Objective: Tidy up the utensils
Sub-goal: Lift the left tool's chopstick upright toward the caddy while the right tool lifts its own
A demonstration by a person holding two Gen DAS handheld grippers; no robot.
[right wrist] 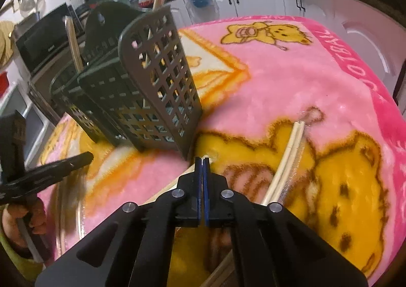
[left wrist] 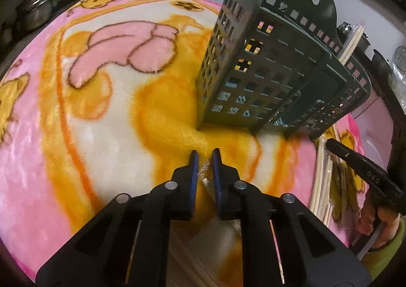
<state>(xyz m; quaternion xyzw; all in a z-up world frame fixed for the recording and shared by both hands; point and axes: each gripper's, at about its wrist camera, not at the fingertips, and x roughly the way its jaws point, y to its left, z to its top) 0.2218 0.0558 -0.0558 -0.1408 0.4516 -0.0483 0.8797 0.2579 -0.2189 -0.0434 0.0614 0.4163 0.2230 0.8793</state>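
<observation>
A dark green perforated utensil holder [left wrist: 253,79] [right wrist: 142,99] stands on the pink and yellow bear blanket [left wrist: 101,114] [right wrist: 279,79]. Pale chopsticks [left wrist: 352,43] [right wrist: 73,43] stick up out of it. My left gripper [left wrist: 205,157] is shut on a clear-wrapped chopstick pack [left wrist: 204,169] just in front of the holder. My right gripper [right wrist: 202,160] is shut, its pads meeting over the end of a pale chopstick [right wrist: 184,174] at the holder's corner. I cannot tell whether it pinches the wrapper. Another wrapped pair [right wrist: 286,160] lies to its right.
More loose chopsticks [left wrist: 322,180] lie beside the holder. A person's hand [left wrist: 373,221] [right wrist: 22,218] grips each tool. White kitchen cabinets [right wrist: 266,0], a microwave [right wrist: 45,38] and a steel pot [left wrist: 35,10] ring the blanket-covered surface.
</observation>
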